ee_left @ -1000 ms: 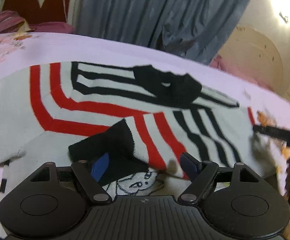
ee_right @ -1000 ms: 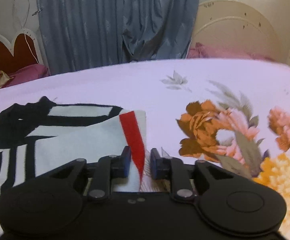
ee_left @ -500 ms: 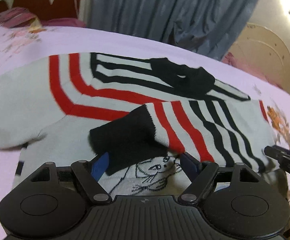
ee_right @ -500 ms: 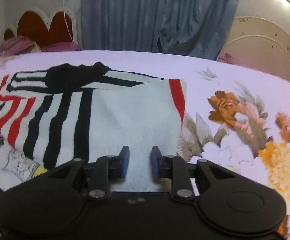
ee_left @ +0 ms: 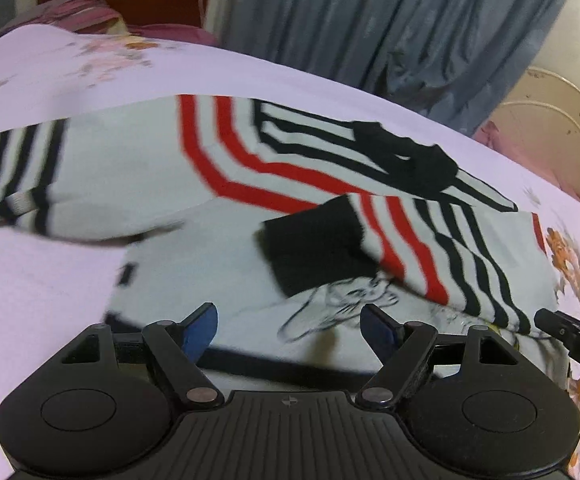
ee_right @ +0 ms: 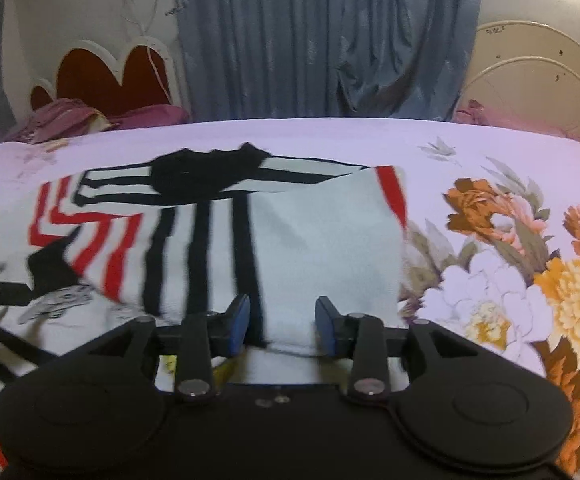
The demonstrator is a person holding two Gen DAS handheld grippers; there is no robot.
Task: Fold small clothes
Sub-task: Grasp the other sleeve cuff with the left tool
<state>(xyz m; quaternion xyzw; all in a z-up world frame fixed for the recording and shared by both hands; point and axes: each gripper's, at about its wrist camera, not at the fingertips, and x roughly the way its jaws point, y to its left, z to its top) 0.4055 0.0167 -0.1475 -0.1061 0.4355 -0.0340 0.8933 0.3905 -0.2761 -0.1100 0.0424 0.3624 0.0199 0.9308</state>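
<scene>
Directly ahead, your left gripper (ee_left: pixel 288 330) stands wide apart, holding nothing, over the sweater (ee_left: pixel 218 264) hem. Your right gripper (ee_right: pixel 282 320) is opening, its pads clear of the folded sweater edge between them. Right of that edge, open floral bedsheet (ee_right: pixel 509 280). Farther back: pillows (ee_right: pixel 90 118), curtain (ee_right: pixel 329 40). Lettering on the right gripper's finger is unreadable.

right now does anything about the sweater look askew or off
Only half folded: one sleeve, with its black cuff, lies folded across the sweater and part of its cartoon print, while the other sleeve is spread out on the bedspread. Nothing looks damaged.
</scene>
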